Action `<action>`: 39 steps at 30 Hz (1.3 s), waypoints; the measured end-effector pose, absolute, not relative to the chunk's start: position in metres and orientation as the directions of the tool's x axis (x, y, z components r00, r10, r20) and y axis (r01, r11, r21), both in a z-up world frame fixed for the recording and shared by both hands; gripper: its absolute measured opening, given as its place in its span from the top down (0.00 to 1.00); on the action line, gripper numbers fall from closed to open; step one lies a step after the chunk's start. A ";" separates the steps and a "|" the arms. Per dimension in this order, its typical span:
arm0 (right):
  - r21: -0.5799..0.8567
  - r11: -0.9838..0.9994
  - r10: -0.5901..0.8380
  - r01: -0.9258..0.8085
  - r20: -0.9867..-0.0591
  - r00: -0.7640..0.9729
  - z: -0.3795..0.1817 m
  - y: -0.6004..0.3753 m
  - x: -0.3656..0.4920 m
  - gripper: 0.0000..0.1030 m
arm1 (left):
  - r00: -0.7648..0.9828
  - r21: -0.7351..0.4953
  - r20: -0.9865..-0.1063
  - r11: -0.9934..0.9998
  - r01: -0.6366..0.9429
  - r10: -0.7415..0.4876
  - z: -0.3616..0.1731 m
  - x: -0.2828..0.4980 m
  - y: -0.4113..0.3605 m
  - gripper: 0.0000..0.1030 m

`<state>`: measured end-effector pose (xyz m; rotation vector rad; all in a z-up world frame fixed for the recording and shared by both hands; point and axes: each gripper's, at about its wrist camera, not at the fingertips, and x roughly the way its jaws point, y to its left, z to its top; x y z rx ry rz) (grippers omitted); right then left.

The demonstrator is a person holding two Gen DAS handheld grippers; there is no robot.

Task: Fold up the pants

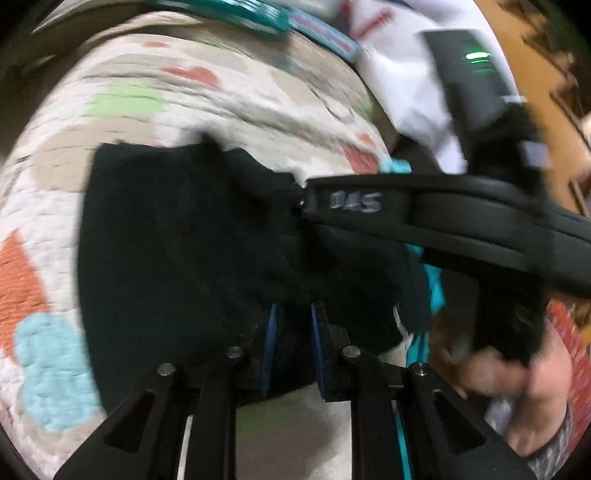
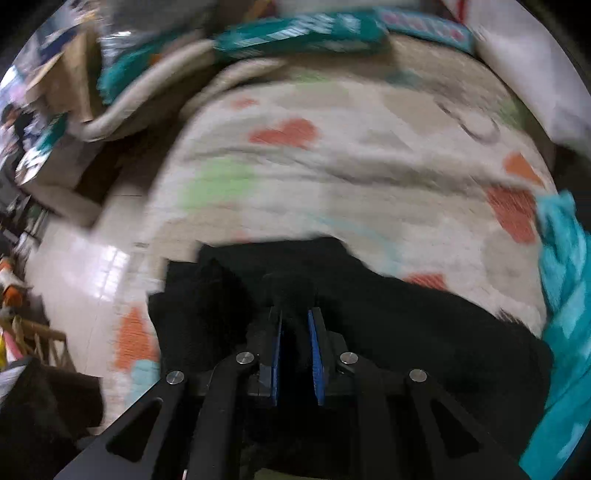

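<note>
Here, pants (image 2: pixel 369 314) between right gripper (image 2: pixel 297 325) pads.

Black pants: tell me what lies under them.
The black pants hang over a patterned quilt with coloured patches; the quilt directly beneath the cloth is covered, so anything else there is hidden.

Open quilt (image 2: pixel 332 177) lies ahead; teal boxes (image 2: pixel 295 33) line its far edge.
</note>
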<state>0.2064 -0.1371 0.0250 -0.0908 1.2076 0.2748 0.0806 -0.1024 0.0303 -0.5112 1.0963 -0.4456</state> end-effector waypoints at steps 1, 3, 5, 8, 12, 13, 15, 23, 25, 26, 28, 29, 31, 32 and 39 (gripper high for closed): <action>0.069 0.971 0.141 -0.231 -0.939 0.315 0.017 -0.151 0.206 0.84 | 0.372 -0.597 -0.717 0.795 0.110 -0.590 0.029 0.079 -0.108 0.82; 0.070 0.987 0.112 -0.145 -0.945 0.308 0.007 -0.188 0.201 0.77 | 0.324 -0.616 -0.703 0.770 0.165 -0.633 0.031 0.067 -0.112 0.74; 0.142 0.989 0.150 -0.050 -0.930 0.336 0.007 -0.227 0.192 0.61 | 0.291 -0.639 -0.675 0.734 0.230 -0.678 0.037 0.050 -0.108 0.62; 0.208 0.977 0.170 0.049 -0.894 0.414 0.023 -0.270 0.181 0.55 | 0.306 -0.623 -0.652 0.721 0.304 -0.693 0.051 0.026 -0.088 0.56; 0.282 0.959 0.261 -0.039 -0.817 0.514 0.062 -0.267 0.169 0.53 | 0.406 -0.612 -0.645 0.756 0.233 -0.647 0.054 0.012 -0.044 0.50; 0.299 0.950 0.299 -0.086 -0.803 0.516 0.068 -0.257 0.164 0.50 | 0.429 -0.612 -0.652 0.768 0.189 -0.625 0.051 0.018 -0.035 0.48; 0.306 0.932 0.362 -0.193 -0.795 0.486 0.071 -0.229 0.155 0.48 | 0.451 -0.625 -0.672 0.777 0.080 -0.587 0.038 0.027 -0.016 0.48; 0.113 0.977 0.167 -0.183 -0.936 0.311 -0.002 -0.208 0.142 0.47 | 0.437 -0.668 -0.688 0.740 -0.071 -0.579 -0.001 0.068 0.004 0.44; 0.110 0.982 0.154 -0.151 -0.934 0.323 -0.002 -0.220 0.140 0.47 | 0.438 -0.685 -0.677 0.725 -0.078 -0.592 -0.008 0.074 0.000 0.42; 0.111 0.982 0.158 -0.153 -0.929 0.335 0.004 -0.220 0.138 0.47 | 0.439 -0.685 -0.675 0.724 -0.077 -0.593 -0.009 0.077 -0.005 0.39; 0.061 0.975 0.142 -0.215 -0.912 0.385 0.026 -0.206 0.136 0.47 | 0.453 -0.684 -0.670 0.726 -0.068 -0.588 -0.012 0.081 -0.017 0.35; 0.051 0.965 0.154 -0.258 -0.905 0.397 0.037 -0.195 0.139 0.45 | 0.461 -0.681 -0.668 0.729 -0.062 -0.584 -0.012 0.077 -0.018 0.32; 0.075 0.933 0.214 -0.352 -0.901 0.376 0.051 -0.168 0.147 0.39 | 0.481 -0.665 -0.670 0.745 -0.051 -0.566 -0.012 0.074 -0.026 0.30; 0.090 0.922 0.234 -0.376 -0.904 0.358 0.053 -0.155 0.152 0.37 | 0.485 -0.657 -0.673 0.752 -0.047 -0.558 -0.012 0.072 -0.030 0.30; 0.039 0.855 0.106 -0.517 -0.989 0.100 -0.010 -0.054 0.195 0.36 | 0.497 -0.526 -0.744 0.850 -0.025 -0.446 -0.018 0.062 -0.036 0.72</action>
